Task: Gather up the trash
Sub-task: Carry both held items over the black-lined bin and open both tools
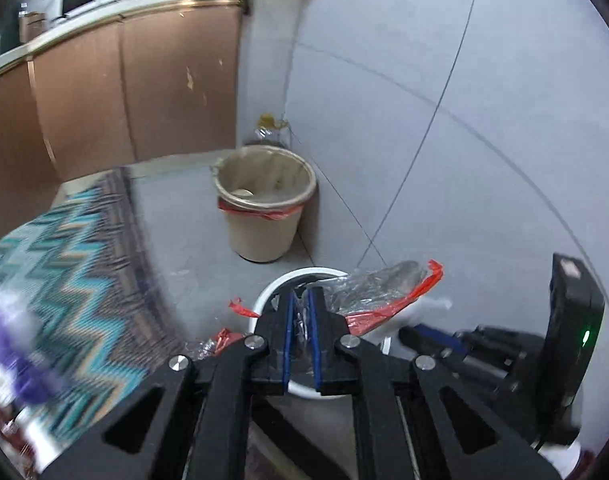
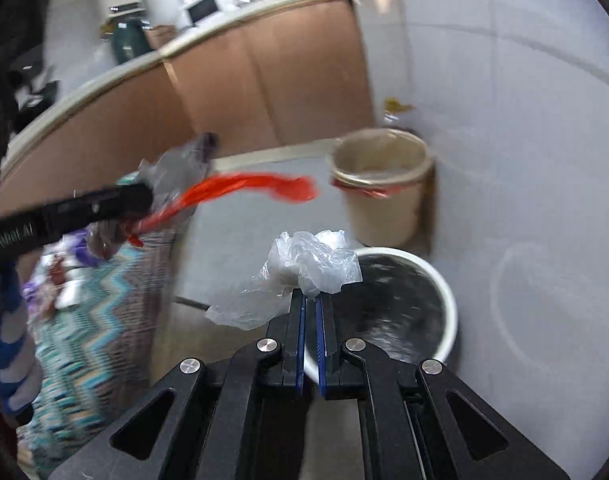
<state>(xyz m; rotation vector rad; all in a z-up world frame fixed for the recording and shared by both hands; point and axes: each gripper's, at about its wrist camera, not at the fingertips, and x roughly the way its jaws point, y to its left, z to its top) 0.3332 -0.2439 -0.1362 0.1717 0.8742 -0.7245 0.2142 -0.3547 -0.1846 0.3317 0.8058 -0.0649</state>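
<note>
Above the white bin (image 2: 450,312) on grey floor tiles (image 1: 208,224), beside the zigzag rug (image 1: 76,280), the left gripper (image 1: 300,300) is clamping a red-edged clear wrapper (image 1: 384,292) and the right gripper (image 2: 311,304) is pinching crumpled clear plastic (image 2: 308,268).

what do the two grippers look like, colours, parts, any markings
Both are alike: the left gripper and right gripper have matte black plastic linkage arms with triangular cut-outs, round silver pivot bolts and blue pad strips lining the inner fingers. From the left wrist view, a black box with a green light sits on the right one. White lettering, too blurred to read, marks the left one's side.
</note>
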